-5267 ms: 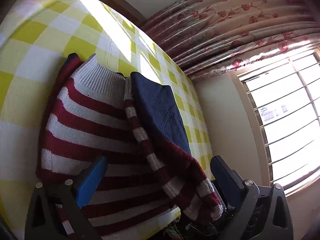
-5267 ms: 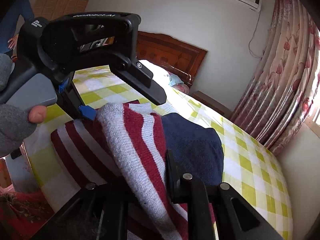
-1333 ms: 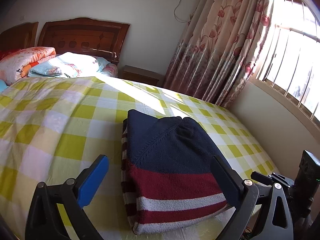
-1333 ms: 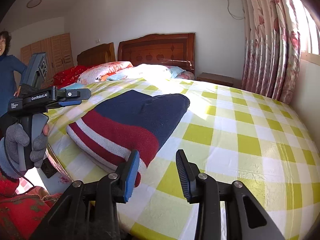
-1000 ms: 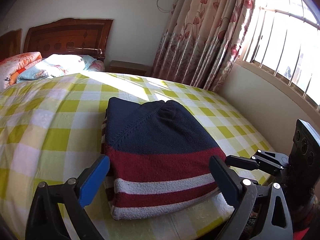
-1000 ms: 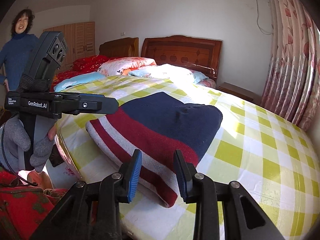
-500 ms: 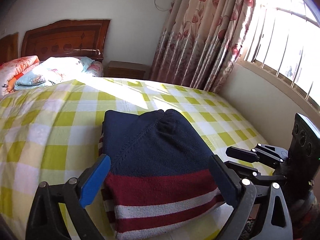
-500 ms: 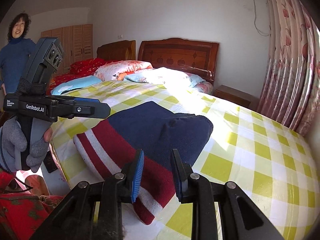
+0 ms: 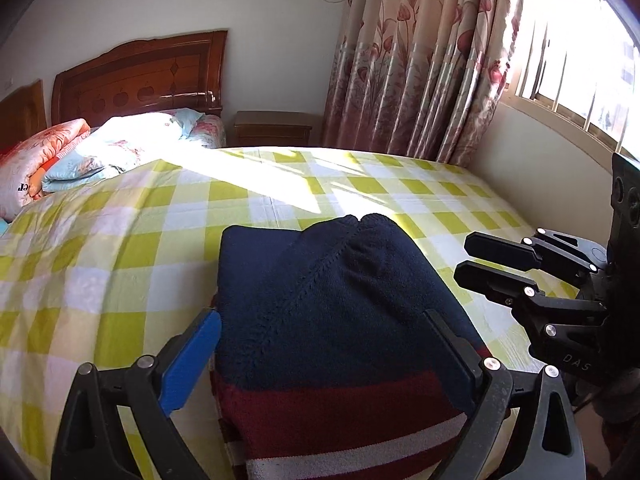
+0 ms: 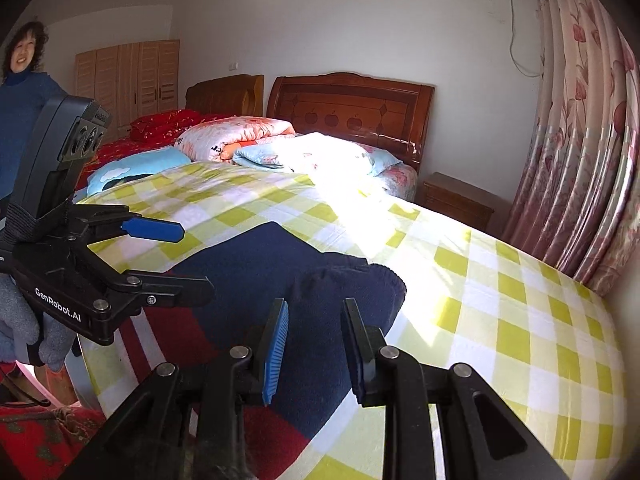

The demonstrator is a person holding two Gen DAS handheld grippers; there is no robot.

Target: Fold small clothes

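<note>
The sweater lies folded into a compact rectangle on the checked bedspread, at the near edge of the bed. Its navy part faces up and far; red and white stripes show at the near end. Edges look stacked and fairly square, with a rounded bulge at the far right corner. No sleeve or loose flap hangs out in either view. Judgement: the folding of this garment appears finished or very nearly so; what may be left is a light squaring of the far corner, or moving on to another piece, though no other unfolded small garment shows in these views.

The left gripper stands wide apart, its blue pad at the sweater's near left edge and its dark finger over the near right part. The fold sits between the fingers in the left wrist view, but the pads do not press it. Whether they touch the cloth cannot be told.

The right gripper has its jaws narrowly apart, having just drawn closer, with nothing between them. It hovers over the sweater's near right side, pointing toward the far bulge. In the left wrist view it sits just right of the sweater, apart from it.

A person stands at far left, clear of the work.
</note>
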